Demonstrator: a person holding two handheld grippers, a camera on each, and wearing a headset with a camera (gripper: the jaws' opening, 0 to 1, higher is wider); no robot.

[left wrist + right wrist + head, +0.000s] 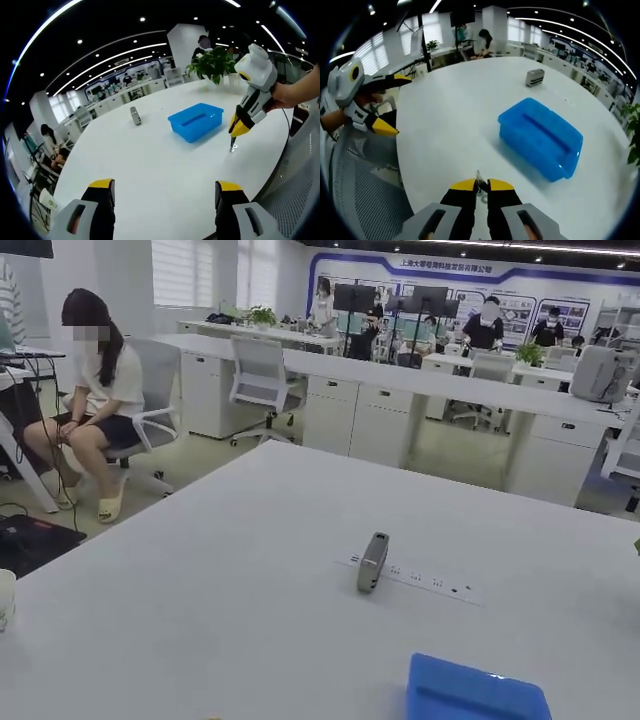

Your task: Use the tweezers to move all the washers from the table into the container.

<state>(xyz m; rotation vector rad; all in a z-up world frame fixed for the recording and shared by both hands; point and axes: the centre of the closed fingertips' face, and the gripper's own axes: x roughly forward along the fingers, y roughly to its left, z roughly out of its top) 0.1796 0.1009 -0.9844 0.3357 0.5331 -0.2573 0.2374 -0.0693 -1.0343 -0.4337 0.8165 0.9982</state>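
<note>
The blue container [540,137] stands on the white table [450,125]; it also shows as a container [196,121] in the left gripper view and at the bottom edge of the head view [478,692]. My right gripper [481,186] is shut on thin metal tweezers [478,177]. From the left gripper view, the right gripper [239,129] points down near the table's front edge, right of the container, and the tweezers' [233,142] tips touch a small metal piece, apparently a washer [233,149]. My left gripper [165,192] stands open and holds nothing, off the table's edge [390,104].
A small grey device [372,561] stands mid-table by a flush socket strip [420,580]. A potted plant [212,62] sits at the table's far side. A person sits on a chair [90,400] to the left; desks and other people fill the room behind.
</note>
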